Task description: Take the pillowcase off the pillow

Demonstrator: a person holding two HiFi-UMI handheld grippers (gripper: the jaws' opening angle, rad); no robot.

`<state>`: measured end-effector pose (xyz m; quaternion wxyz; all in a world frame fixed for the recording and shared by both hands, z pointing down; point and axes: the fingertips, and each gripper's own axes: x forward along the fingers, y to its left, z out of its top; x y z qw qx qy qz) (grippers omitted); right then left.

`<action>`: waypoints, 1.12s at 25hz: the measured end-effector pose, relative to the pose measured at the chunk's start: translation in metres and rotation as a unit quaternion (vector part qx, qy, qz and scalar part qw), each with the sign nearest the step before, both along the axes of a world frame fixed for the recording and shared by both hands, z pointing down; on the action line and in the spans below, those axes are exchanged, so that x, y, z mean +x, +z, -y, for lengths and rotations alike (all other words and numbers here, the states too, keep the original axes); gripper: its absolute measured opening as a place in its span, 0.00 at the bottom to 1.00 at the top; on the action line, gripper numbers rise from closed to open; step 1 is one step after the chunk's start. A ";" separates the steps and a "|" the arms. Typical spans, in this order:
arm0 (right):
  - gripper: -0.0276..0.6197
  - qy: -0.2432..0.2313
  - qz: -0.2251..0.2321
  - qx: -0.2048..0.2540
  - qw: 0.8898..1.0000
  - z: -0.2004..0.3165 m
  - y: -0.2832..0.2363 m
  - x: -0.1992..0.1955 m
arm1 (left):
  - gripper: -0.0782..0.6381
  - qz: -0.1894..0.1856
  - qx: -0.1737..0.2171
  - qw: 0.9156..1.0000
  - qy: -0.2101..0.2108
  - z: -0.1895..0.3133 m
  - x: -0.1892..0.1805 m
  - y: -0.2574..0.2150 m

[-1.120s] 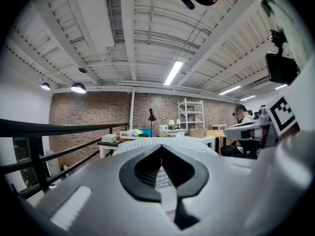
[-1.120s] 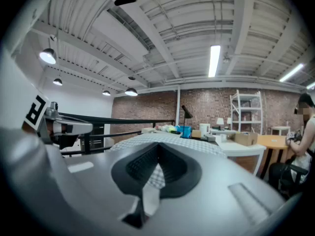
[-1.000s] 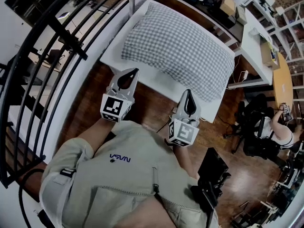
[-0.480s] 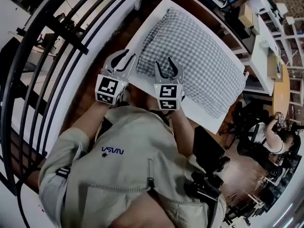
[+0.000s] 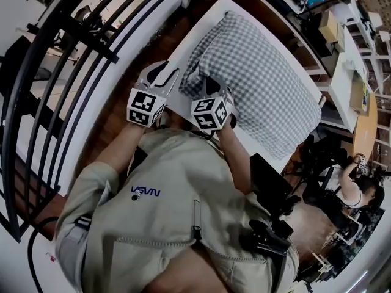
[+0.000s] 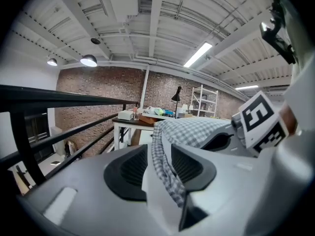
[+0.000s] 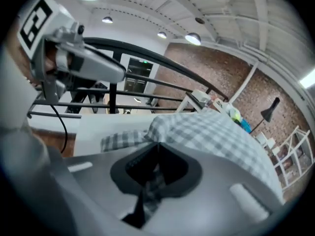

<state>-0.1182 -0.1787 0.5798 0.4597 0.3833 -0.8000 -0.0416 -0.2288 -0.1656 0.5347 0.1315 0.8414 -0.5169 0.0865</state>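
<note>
The pillow in its grey-checked pillowcase (image 5: 269,84) lies on a white table (image 5: 192,41). My right gripper (image 5: 214,87) is at the pillow's near left corner. Its jaws have just been closing, and in the right gripper view the gripper (image 7: 156,173) is shut, pinching a fold of the pillowcase (image 7: 216,132). My left gripper (image 5: 164,72) sits just left of that corner, at the table's edge. Its jaws have just been opening. In the left gripper view they stand apart, and the gripper (image 6: 160,166) has a hanging edge of the pillowcase (image 6: 197,129) between them.
A black curved railing (image 5: 73,47) runs along the left, close to the table. Cluttered desks (image 5: 342,35) stand beyond the pillow at the upper right. Another person (image 5: 351,182) sits at the right. A black device (image 5: 269,237) hangs at my waist.
Both grippers moved up and left to the pillow's near left corner. The right one opened, then shut on the checked cloth. The left one opened around the cloth's edge.
</note>
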 end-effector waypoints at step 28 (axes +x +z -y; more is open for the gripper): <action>0.40 0.084 0.160 -0.090 0.979 -0.054 -0.008 0.034 | 0.40 0.001 -0.164 0.954 0.253 -0.015 0.118 0.087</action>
